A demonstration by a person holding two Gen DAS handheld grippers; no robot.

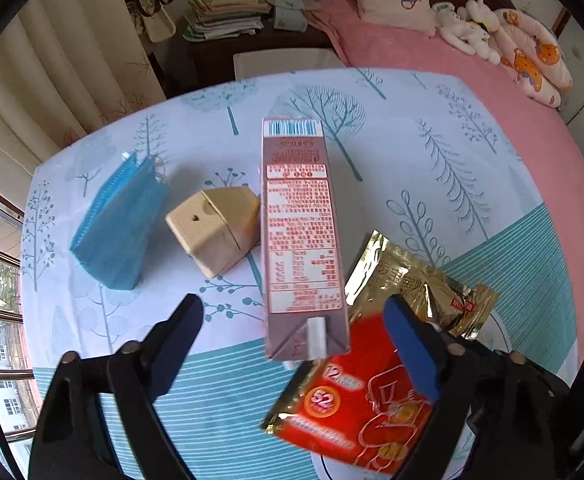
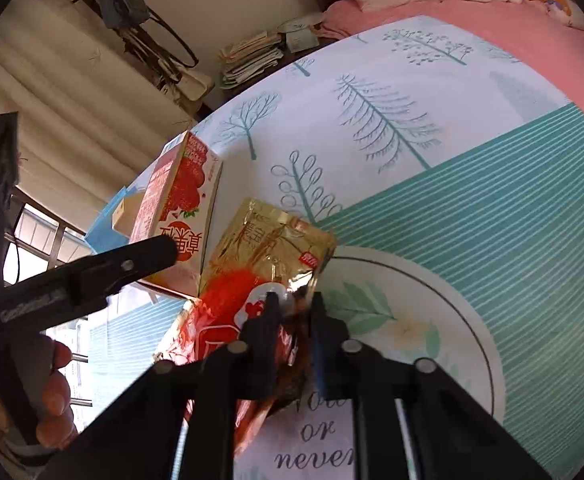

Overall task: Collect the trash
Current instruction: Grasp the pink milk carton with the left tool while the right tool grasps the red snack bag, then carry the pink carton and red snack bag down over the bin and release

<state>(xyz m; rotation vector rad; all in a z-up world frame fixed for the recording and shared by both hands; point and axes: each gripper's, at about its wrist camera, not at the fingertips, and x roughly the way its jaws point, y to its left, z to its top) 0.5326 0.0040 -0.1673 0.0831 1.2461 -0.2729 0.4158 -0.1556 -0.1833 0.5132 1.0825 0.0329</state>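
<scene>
A pink drink carton (image 1: 299,220) lies flat on the tree-print tablecloth (image 1: 431,152), its folded end toward me. My left gripper (image 1: 292,302) is open and straddles that near end, with the pads clear of its sides. A red and gold foil packet (image 1: 351,400) lies just right of the carton. My right gripper (image 2: 295,300) is shut on the packet (image 2: 268,240) at its near edge, crumpling the foil. In the right wrist view the carton (image 2: 176,200) shows strawberry artwork, and a left-gripper finger (image 2: 148,256) held by a hand reaches over it.
A small beige carton (image 1: 216,228) and a blue face mask (image 1: 120,224) lie left of the pink carton. A pink bed (image 1: 411,52) with pillows and soft toys runs behind the table. A stack of books (image 1: 224,16) sits on a dark cabinet. Curtains and a window are at left.
</scene>
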